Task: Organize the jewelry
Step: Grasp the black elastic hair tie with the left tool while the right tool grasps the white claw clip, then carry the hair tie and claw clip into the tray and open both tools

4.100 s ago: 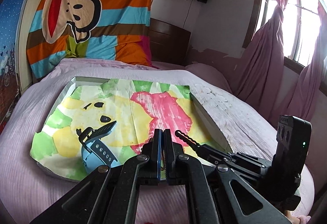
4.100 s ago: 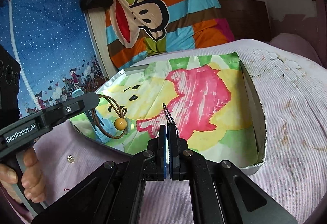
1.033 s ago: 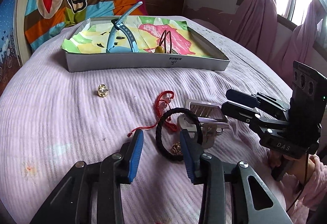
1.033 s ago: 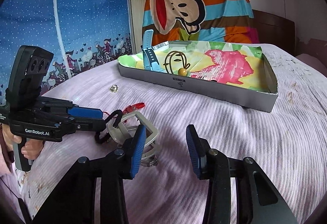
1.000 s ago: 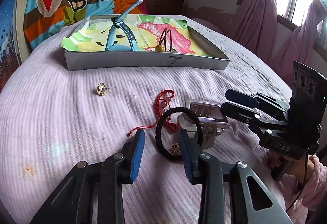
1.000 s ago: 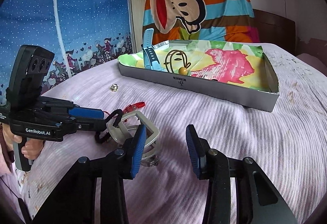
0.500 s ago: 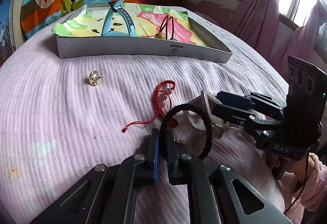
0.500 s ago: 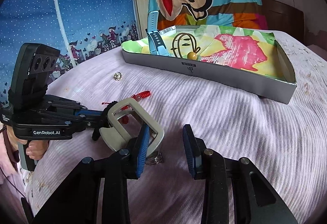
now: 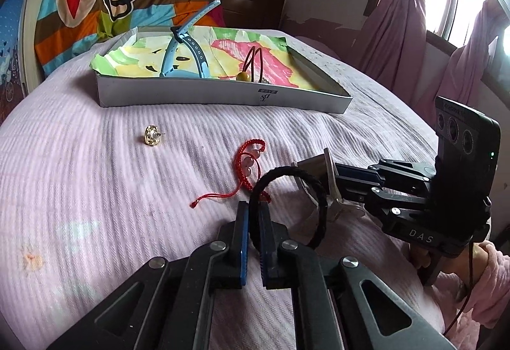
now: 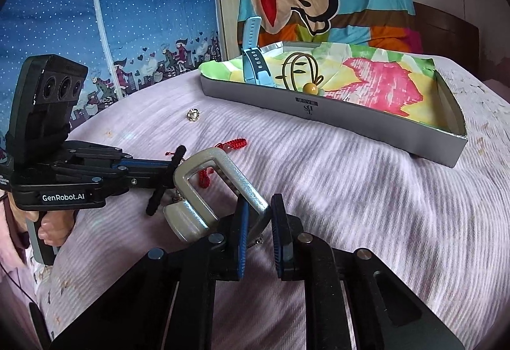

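The left tool is clamped on the black braided cord bracelet. The right tool pinches the silver metal bangle. Lift both clear, then carry forward to the grey cardboard tray beyond.

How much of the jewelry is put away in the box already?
Done: the blue watch and the brown bead loop lie in the box. In hand: the left gripper pinches the black bracelet; the right gripper holds the silver clasp. Left on the bed: the red string bracelet and gold earring.
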A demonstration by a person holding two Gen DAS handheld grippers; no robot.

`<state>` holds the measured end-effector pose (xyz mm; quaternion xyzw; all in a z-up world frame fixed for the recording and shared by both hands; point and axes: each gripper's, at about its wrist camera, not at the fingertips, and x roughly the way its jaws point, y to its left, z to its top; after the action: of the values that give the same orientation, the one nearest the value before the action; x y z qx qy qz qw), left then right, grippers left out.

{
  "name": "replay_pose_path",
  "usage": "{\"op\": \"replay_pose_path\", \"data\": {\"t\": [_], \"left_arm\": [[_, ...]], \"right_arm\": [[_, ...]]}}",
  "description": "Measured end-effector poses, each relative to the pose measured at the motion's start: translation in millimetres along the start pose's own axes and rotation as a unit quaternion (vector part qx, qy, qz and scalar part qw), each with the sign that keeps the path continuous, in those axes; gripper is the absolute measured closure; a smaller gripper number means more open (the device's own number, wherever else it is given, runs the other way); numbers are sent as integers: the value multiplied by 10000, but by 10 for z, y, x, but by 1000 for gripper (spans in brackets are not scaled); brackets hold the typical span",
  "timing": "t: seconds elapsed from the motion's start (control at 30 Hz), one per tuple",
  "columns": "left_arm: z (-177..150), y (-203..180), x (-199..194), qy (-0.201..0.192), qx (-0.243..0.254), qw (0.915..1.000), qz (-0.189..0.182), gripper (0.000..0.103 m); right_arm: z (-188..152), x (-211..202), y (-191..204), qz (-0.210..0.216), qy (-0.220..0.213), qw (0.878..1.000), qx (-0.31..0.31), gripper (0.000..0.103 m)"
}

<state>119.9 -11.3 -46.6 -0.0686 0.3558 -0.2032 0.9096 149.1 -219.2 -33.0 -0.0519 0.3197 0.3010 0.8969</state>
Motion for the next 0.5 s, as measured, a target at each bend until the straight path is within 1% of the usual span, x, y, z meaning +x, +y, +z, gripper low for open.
{"op": "replay_pose_path", "data": {"t": [0.27, 0.5], "left_arm": [[1, 34, -74, -248, -77, 9997, -48, 97], [82, 48, -93, -347, -176, 9992, -21, 97]], "right_arm": [[-15, -137, -55, -47, -380, 9992, 130, 91], [-3, -169, -131, -96, -535, 9980, 323, 91]]}}
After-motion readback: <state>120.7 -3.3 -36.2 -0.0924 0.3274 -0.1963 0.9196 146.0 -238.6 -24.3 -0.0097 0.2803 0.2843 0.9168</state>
